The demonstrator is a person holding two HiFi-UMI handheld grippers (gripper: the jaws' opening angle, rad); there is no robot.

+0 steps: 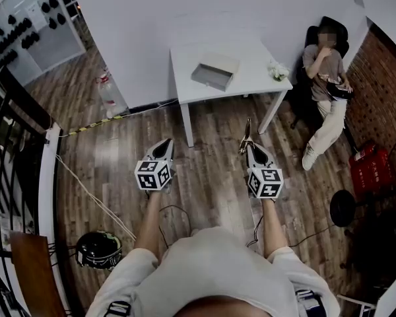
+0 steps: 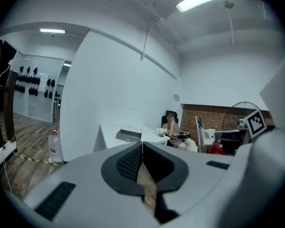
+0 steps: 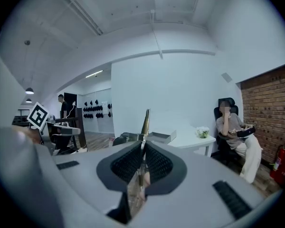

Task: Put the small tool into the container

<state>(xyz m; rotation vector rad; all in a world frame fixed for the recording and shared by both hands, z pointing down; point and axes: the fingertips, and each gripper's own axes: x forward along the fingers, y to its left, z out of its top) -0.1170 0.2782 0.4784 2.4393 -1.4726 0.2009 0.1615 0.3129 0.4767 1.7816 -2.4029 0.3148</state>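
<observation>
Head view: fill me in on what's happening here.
A person stands back from the white table with a gripper in each hand. The right gripper is shut on a slim gold tool; the left gripper is shut and empty. The grey container lies on the table, the tool not yet in it. Nearby sits another person.

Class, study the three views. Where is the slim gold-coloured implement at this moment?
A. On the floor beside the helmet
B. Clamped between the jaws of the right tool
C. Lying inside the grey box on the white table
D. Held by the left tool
B: the right gripper view shows the right tool shut on the slim gold-coloured implement, its tip sticking up past the jaws, away from the grey box on the white table.
</observation>
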